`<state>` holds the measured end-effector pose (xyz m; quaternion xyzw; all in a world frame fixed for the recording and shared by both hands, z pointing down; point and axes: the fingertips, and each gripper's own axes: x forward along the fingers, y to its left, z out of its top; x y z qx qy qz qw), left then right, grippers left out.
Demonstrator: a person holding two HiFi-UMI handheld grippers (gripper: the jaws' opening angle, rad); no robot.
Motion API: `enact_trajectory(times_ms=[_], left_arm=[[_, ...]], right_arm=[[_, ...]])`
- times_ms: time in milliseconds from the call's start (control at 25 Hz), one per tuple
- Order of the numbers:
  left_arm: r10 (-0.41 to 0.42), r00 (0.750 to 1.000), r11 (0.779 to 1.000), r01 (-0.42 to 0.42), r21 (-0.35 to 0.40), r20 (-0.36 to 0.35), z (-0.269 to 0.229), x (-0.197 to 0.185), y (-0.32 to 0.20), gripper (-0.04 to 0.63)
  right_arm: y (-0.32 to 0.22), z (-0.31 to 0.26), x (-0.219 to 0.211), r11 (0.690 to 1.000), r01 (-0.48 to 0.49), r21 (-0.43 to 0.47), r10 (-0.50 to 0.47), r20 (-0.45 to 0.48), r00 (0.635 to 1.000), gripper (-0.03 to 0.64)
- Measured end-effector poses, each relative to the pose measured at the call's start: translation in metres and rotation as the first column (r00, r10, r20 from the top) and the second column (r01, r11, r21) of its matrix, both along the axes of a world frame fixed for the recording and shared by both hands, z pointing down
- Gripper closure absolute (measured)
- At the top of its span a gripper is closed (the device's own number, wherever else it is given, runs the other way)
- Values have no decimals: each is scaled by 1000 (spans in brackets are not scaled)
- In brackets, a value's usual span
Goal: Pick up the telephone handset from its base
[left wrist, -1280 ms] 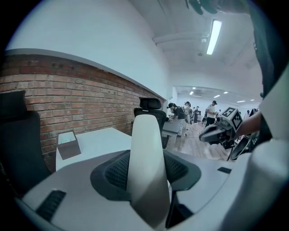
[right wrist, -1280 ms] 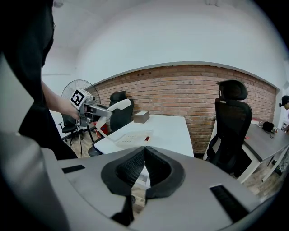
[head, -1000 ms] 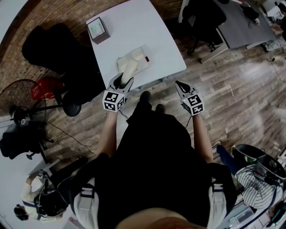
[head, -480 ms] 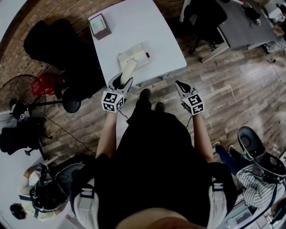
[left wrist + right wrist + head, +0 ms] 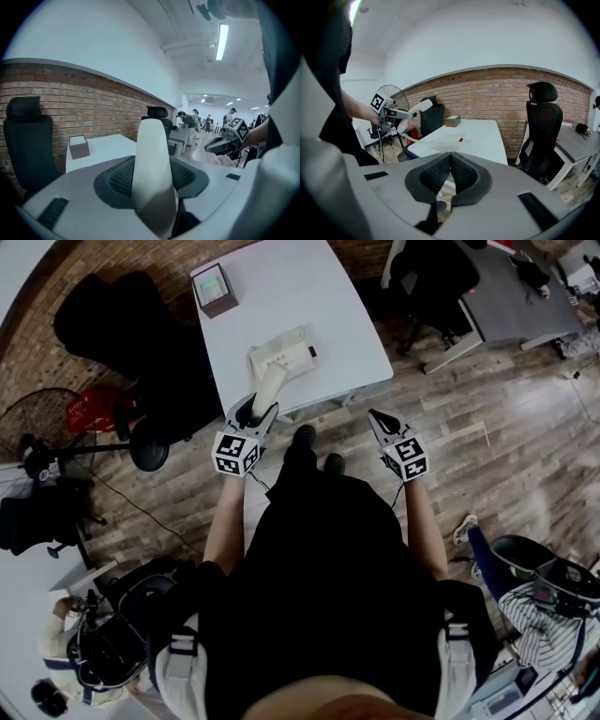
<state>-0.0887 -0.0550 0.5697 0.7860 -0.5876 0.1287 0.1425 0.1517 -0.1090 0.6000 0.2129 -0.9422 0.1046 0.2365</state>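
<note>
Left gripper (image 5: 255, 412) clamped your handset (image 5: 270, 385), tilted up to clear its base (image 5: 291, 354) at one o'clock; your right gripper (image 5: 377, 416) hung closed, empty.

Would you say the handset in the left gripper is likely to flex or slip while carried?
Probably stiff: the handset juts straight out of the left gripper without sagging. Its smooth, rounded shell looks plastic, so it is likely light but might slip in the grip.

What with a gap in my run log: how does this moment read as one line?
left gripper: shut on handset | handset: held clear of base | base: on table | right gripper: shut, empty
</note>
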Motion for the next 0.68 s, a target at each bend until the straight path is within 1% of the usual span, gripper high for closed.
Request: enact_trajectory(times_ms=[680], left_arm=[[-29,1000,1000,29,-6,-3,5,-11,21,377]], right_arm=[[13,2,-8,1000,20,-4,-20,-4,1000,618]])
